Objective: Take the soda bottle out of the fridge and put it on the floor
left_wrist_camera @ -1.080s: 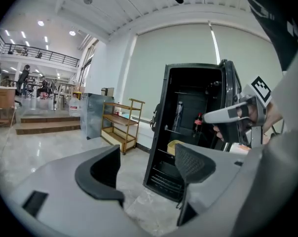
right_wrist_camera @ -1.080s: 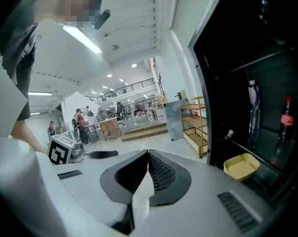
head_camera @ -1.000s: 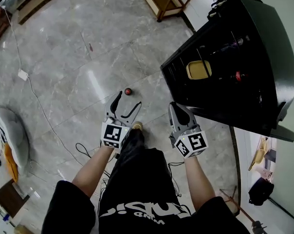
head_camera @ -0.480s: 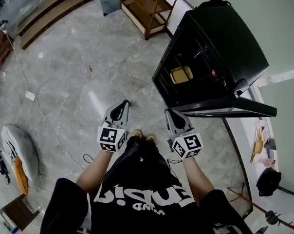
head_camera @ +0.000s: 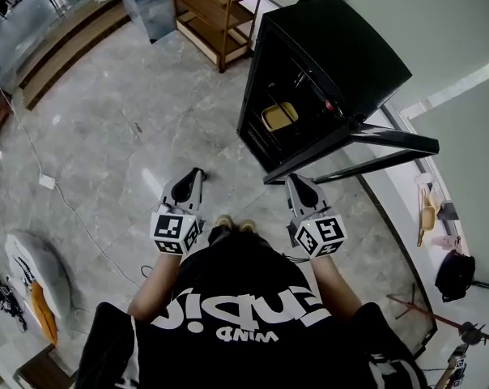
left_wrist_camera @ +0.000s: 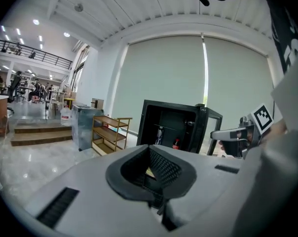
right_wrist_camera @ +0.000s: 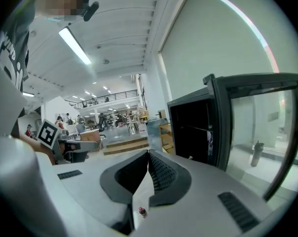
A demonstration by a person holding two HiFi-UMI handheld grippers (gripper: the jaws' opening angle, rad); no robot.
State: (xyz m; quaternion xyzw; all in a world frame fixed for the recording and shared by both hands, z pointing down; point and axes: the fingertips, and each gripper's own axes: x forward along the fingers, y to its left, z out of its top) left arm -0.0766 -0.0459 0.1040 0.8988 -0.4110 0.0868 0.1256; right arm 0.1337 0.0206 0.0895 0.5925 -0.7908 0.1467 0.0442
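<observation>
Left gripper (head_camera: 196, 173): fingers closed, nothing between them
Right gripper (head_camera: 295, 179): fingers closed, empty; just beside the open door
Soda bottle (right_wrist_camera: 140, 212): red cap; stands on the floor (head_camera: 107, 136), well below the right gripper, clear of both
Fridge (head_camera: 342, 47): black; door (head_camera: 386, 140) swung open

Black shirt (head_camera: 244, 274): small white word reads about "WIND"; larger lettering unreadable.

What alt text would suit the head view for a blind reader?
Seen from above, a person holds a left gripper and a right gripper, jaws closed and empty, facing a black fridge with its door open, on a grey floor.
</observation>
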